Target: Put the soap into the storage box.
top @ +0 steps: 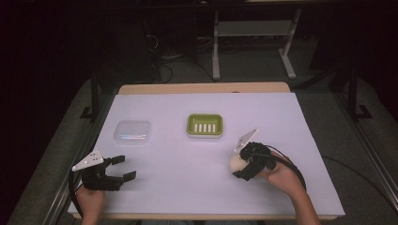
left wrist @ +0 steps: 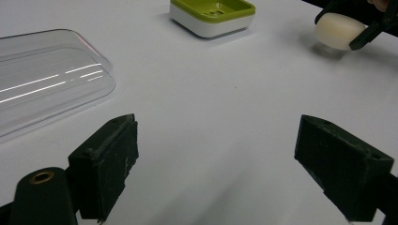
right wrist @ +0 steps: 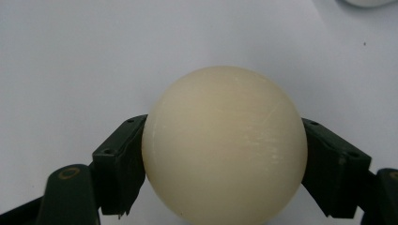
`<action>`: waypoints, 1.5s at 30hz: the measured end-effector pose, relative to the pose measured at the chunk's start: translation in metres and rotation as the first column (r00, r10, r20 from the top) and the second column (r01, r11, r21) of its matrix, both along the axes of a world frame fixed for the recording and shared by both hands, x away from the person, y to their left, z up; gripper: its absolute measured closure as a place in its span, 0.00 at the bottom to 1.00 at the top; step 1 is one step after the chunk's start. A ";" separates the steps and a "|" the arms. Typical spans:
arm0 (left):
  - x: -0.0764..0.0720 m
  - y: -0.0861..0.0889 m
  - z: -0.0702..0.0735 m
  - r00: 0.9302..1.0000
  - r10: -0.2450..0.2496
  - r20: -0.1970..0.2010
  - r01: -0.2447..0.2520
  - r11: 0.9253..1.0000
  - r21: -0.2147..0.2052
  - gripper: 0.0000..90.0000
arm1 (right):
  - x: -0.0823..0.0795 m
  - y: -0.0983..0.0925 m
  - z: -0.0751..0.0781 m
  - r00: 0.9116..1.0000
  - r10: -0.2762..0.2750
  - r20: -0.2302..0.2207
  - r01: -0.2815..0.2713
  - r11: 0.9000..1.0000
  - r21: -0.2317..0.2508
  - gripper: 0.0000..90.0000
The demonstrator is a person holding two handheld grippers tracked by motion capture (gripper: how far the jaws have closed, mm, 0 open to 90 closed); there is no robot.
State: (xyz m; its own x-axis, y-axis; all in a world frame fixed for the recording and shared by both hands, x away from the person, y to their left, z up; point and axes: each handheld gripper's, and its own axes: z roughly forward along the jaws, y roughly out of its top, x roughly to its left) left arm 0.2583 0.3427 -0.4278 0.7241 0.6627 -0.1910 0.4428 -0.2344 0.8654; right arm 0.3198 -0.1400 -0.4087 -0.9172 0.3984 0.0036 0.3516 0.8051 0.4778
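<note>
A rounded cream soap bar [top: 233,163] sits between the jaws of my right gripper [top: 238,163], just above the white sheet at the right front. In the right gripper view both pads press the soap bar [right wrist: 225,145] from its sides, so my right gripper [right wrist: 225,159] is shut on it. A green soap dish with a white base [top: 190,125] stands in the middle of the sheet, beyond and left of the soap. My left gripper [top: 125,168] rests at the front left, open, with nothing between its jaws [left wrist: 216,164]. From there the soap [left wrist: 335,30] and dish [left wrist: 213,11] lie far ahead.
A clear plastic lid [top: 133,132] lies on the sheet left of the dish, just beyond my left gripper, and reaches in at the left of the left gripper view [left wrist: 47,89]. The white sheet [top: 187,164] covers the wooden table. Dark floor and desk legs lie behind.
</note>
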 end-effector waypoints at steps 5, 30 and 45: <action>0.000 0.001 0.000 1.000 0.001 0.002 -0.001 1.000 -0.001 0.15 | 0.005 0.006 0.004 1.000 0.023 -0.003 -0.023 1.000 0.007 0.25; 0.000 0.002 0.000 1.000 0.003 0.000 -0.003 1.000 -0.008 0.15 | 0.043 0.041 0.021 0.997 0.081 0.000 -0.081 0.997 0.016 0.25; 0.000 0.003 0.000 1.000 0.009 -0.002 -0.009 1.000 -0.021 0.15 | 0.066 0.053 0.035 0.997 0.073 -0.001 -0.073 0.997 0.040 0.25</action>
State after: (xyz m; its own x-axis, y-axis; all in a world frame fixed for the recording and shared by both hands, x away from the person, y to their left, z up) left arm 0.2582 0.3455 -0.4280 0.7176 0.6653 -0.2062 0.4463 -0.2119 0.8694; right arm 0.3860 -0.0869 -0.3741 -0.9437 0.3302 0.0204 0.2941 0.8089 0.5092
